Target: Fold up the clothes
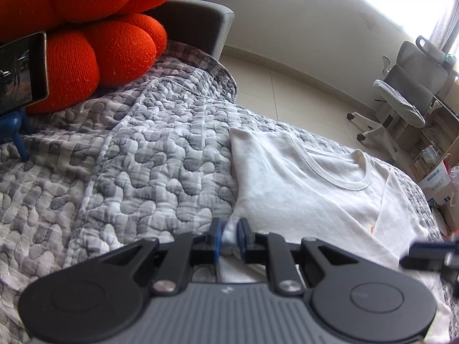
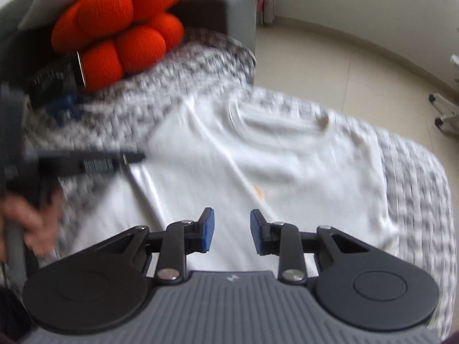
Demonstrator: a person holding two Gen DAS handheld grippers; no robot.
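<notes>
A white T-shirt [image 1: 301,189] lies flat on a grey quilted cover [image 1: 143,157], collar toward the far side, with its sides folded in over the middle. My left gripper [image 1: 231,238] is shut on a bunched bit of the shirt's left edge, and white cloth shows between the blue pads. In the right wrist view the shirt [image 2: 287,166] is blurred, with a small orange mark near a fold line. My right gripper [image 2: 232,229] hovers over its near half, open, with nothing between the pads. The left gripper [image 2: 134,157] reaches in from the left, held by a hand [image 2: 31,218].
An orange knotted cushion [image 1: 94,28] leans on the grey sofa arm [image 1: 198,20] at the back left, with a phone [image 1: 23,71] on a blue stand [image 1: 17,134] in front of it. Beyond the cover's far edge is tiled floor [image 1: 301,86], an office chair [image 1: 401,97] and boxes [image 1: 439,183].
</notes>
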